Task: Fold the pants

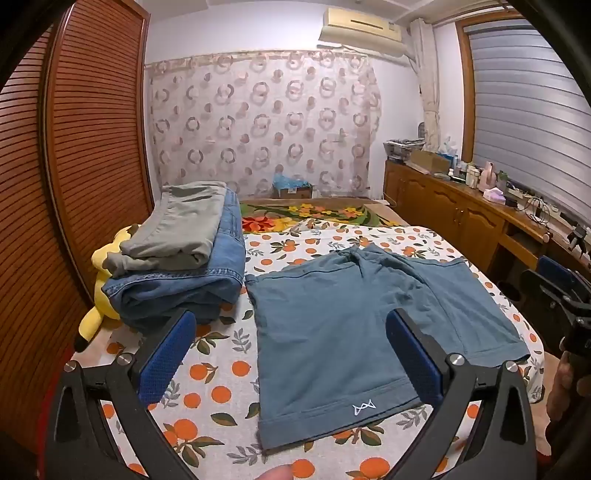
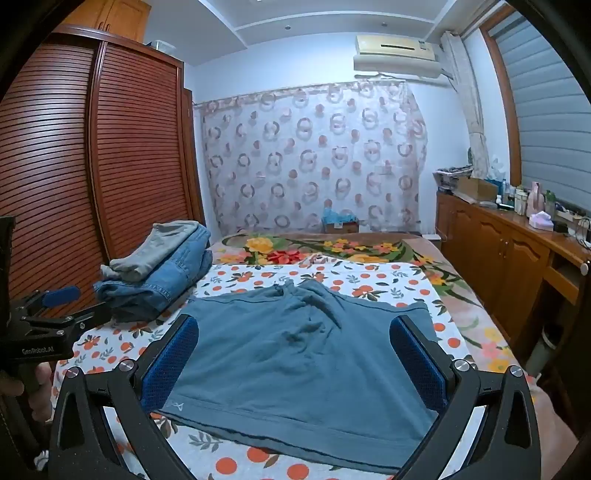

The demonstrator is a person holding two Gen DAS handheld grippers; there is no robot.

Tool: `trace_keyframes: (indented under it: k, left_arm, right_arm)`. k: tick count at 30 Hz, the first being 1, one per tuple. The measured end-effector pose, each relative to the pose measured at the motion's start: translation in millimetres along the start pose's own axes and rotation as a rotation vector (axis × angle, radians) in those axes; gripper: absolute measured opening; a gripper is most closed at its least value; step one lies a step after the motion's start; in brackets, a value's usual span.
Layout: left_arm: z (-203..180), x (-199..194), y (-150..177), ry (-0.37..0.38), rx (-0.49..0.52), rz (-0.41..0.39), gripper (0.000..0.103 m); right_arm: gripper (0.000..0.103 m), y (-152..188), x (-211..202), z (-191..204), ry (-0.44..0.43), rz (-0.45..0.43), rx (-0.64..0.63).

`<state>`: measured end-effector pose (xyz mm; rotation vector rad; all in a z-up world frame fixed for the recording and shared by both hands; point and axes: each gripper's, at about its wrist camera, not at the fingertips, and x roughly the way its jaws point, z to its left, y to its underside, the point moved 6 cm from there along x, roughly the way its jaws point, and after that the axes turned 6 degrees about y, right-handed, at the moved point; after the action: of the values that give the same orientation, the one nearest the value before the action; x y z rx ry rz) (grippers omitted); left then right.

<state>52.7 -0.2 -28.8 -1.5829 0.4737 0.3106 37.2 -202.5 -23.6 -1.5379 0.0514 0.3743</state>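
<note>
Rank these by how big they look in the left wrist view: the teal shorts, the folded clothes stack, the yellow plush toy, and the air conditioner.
1. Teal cotton shorts, nearest the camera
2. Stack of folded grey and denim clothes
3. Yellow plush toy and beige wall air conditioner: look alike; the toy is partly hidden, the air conditioner far away.

The left gripper [image 1: 291, 354] and the right gripper [image 2: 293, 360] both hover tilted slightly downward, jaws spread wide with nothing pinched between their blue pads.

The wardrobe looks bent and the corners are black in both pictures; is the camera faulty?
No: in both wrist views the fisheye lens bows the wardrobe and leaves dark corners. Light is soft and bluish, without glare; the teal shorts stay sharp in each.
</note>
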Motion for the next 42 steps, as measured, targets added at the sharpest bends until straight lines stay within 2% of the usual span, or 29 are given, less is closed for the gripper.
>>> trace_keyframes:
  k: [42]
  left_arm:
    - [-7.2, -11.1, -6.3, -0.003, 0.013, -0.024, 0.103]
  right_arm:
    - [0.103, 0.4, 0.7, 2.0, -0.002, 0.011, 0.006]
